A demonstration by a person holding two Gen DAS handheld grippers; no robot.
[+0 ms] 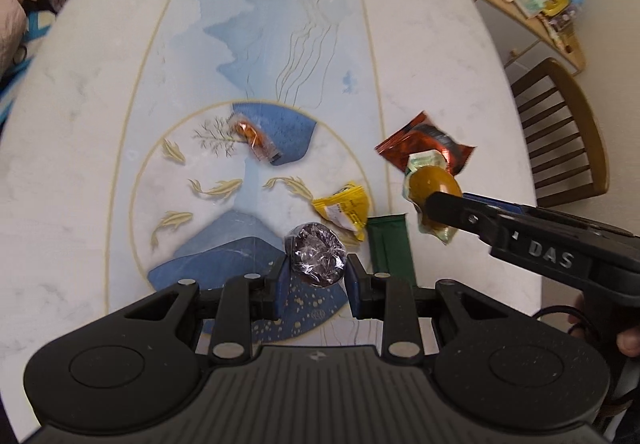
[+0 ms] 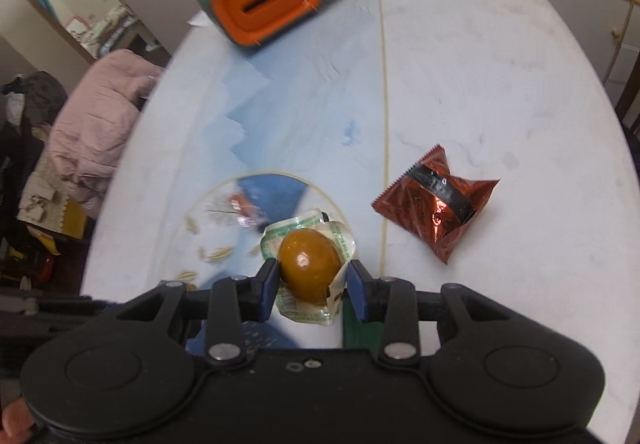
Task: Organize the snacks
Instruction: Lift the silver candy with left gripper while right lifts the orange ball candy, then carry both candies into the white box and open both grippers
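Both grippers carry snacks: left gripper [image 1: 316,266] pinches a foil-wrapped ball [image 1: 317,257], right gripper [image 2: 313,275] a packaged brown egg [image 2: 309,269]. Next likely comes carrying them to the far orange container [image 2: 267,3].

Worktop [image 1: 432,56] is white marble-look with a pale blue mountain print, gold fish and thin gold lines. Snacks: shiny copper-red packet [image 2: 436,204] with a black band, yellow wrapper [image 1: 344,206], dark green bar [image 1: 390,248], amber-brown egg [image 2: 309,270] in green-printed clear wrap, silvery-black foil ball [image 1: 318,260]. Orange and teal box [image 2: 266,8] at the back.
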